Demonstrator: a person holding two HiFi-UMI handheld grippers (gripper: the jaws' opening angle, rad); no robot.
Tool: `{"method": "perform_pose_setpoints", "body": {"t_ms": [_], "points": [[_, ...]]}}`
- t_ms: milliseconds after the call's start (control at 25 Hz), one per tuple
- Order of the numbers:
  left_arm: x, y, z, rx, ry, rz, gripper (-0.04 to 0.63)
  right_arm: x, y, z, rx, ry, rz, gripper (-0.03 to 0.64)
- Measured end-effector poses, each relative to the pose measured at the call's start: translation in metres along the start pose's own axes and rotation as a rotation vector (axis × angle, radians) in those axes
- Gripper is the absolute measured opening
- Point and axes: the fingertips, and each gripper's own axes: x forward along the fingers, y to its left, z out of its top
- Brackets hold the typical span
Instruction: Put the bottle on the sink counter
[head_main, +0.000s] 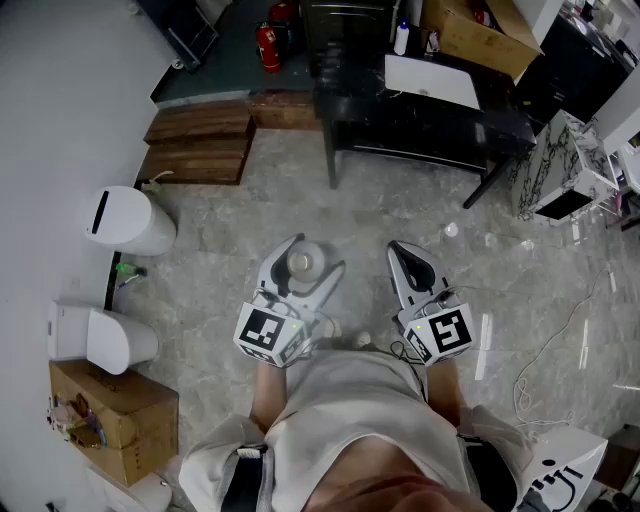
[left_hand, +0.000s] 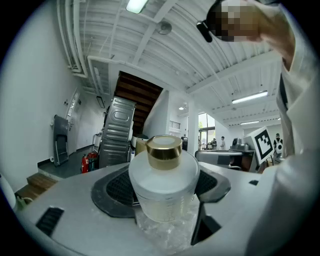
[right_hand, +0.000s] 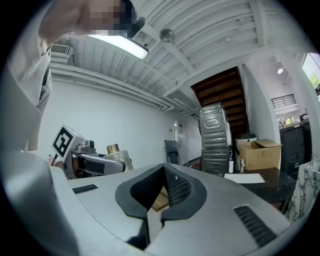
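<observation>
Bottle (left_hand: 162, 182) between left gripper's (head_main: 310, 262) jaws — right gripper (head_main: 403, 252) alongside.

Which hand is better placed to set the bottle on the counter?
Left. The left hand-held gripper already clamps the bottle between its jaws, while the right hand-held gripper is shut and empty.

No words, brand names or numbers can be read anywhere. The only signs are black-and-white square markers on the cubes of the left gripper (head_main: 306, 256) and the right gripper (head_main: 400, 250). Faint printed marks on the bottle (left_hand: 162, 192) are too blurred to read.
</observation>
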Motion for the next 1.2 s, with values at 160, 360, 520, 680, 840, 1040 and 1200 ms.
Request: {"method": "perform_pose_setpoints", "body": {"t_ms": [160,360,520,680,840,1040,1200], "points": [[-0.001,-0.014,-0.005,0.011,0.019,0.016,0.333,-0.016,-0.002,0.000,0.013,-0.008,-0.005,-0.003],[-0.003,-0.031,-0.006,0.009,0.020,0.047,0.333,-0.033,-0.003,0.000,0.021,-0.025,0.025,-0.003],[-0.004,-0.041,-0.008,0.012,0.024,0.061,0.333,-0.039,-0.007,0.000,0.025,-0.031,0.038,-0.003],[0.001,-0.044,-0.007,0.014,0.022,0.064,0.333,-0.039,-0.010,-0.002,0.032,-0.035,0.048,-0.003],[0.011,-0.041,-0.004,0.019,0.008,0.056,0.333,-0.032,-0.018,-0.006,0.036,-0.033,0.048,-0.003],[0.031,-0.026,-0.003,0.010,-0.001,0.041,0.333,-0.011,-0.031,-0.010,0.033,-0.020,0.045,-0.003],[0.054,-0.005,-0.002,0.003,0.000,0.028,0.333,0.015,-0.046,-0.012,0.032,0.002,0.030,-0.003]]}}
